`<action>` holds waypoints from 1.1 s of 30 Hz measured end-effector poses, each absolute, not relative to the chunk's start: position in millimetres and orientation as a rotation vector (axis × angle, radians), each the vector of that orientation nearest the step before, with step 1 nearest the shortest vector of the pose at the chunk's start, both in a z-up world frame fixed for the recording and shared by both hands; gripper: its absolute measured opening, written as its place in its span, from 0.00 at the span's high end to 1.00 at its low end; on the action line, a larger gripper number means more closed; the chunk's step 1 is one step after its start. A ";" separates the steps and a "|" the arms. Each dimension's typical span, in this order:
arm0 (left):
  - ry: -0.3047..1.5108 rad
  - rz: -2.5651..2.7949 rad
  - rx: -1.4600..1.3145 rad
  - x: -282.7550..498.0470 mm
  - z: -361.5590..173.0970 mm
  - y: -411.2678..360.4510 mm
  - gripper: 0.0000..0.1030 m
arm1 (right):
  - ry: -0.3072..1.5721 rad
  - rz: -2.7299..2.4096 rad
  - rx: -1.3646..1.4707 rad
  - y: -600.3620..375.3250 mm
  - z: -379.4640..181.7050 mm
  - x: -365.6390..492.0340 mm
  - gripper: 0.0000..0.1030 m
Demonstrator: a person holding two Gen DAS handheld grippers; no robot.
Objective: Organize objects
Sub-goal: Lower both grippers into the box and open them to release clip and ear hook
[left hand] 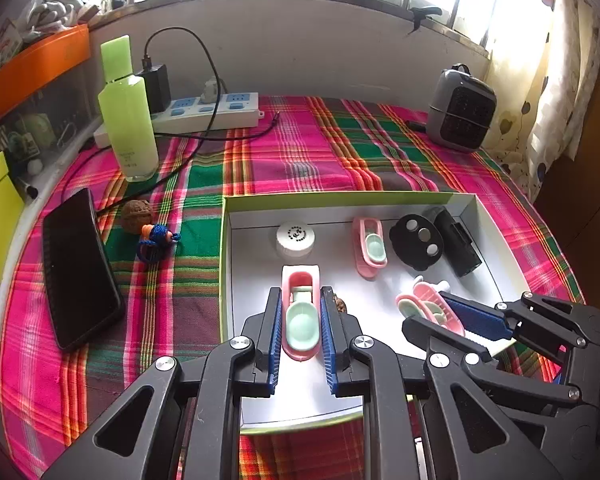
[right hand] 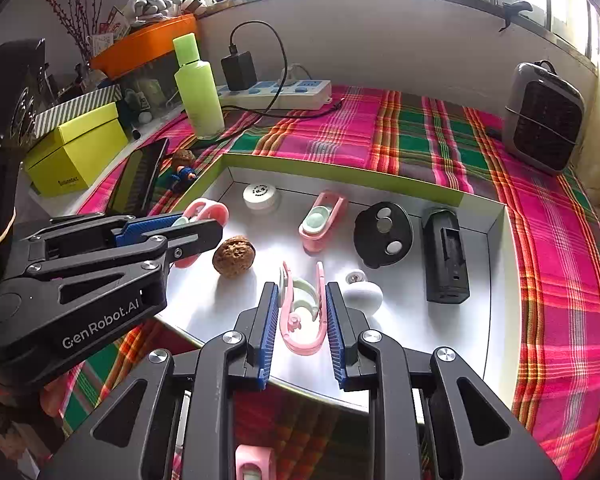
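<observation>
Blue-padded jaws of the left gripper [left hand: 300, 308] fill the bottom centre of the left wrist view, clenched on a pink clip with a mint insert [left hand: 300, 312]; the clip's rear end is lost between the pads. Just right of the right pad a sliver of a brown walnut [left hand: 341, 304] peeks out, mostly hidden there. From the right wrist view that walnut [right hand: 233, 256] lies on the tray floor left of centre.

Low in the right wrist view, the right gripper [right hand: 302, 304] grasps a second pink clip [right hand: 302, 320] turned on edge, its mint part hard to read. A white oval object [right hand: 362, 296] sits just beside the right pad, partly covered by it. At the very bottom edge another pink piece is cut off and cannot be identified.

Both tools tilt steeply downward over the white tray with a green rim [right hand: 340, 174], which rests on a plaid cloth [right hand: 560, 280]. Toward the tray's far wall lie a white round cap [right hand: 261, 197], a third pink clip [right hand: 322, 220], a black disc with three silver spots [right hand: 383, 234] and a black block [right hand: 446, 256]. At lower left in the right wrist view, fingers behind the left tool's body are blurred.
</observation>
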State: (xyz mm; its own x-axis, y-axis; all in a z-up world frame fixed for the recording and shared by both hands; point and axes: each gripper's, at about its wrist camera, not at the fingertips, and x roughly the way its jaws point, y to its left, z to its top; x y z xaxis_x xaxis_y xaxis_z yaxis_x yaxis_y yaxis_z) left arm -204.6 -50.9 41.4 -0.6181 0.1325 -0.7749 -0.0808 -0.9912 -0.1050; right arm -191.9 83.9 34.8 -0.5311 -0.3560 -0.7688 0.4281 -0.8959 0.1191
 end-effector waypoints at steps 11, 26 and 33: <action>-0.099 2.711 -1.350 -225.6 35.0 -54.5 0.84 | 0.144 -2.386 1.212 73.7 27.0 -203.4 0.76; -0.074 2.686 -1.386 -234.1 21.1 -51.8 0.84 | 0.150 -2.384 1.236 70.6 19.9 -212.1 0.76; -0.060 2.686 -1.385 -236.2 19.6 -47.2 0.84 | 0.149 -2.383 1.235 69.8 19.7 -213.2 0.76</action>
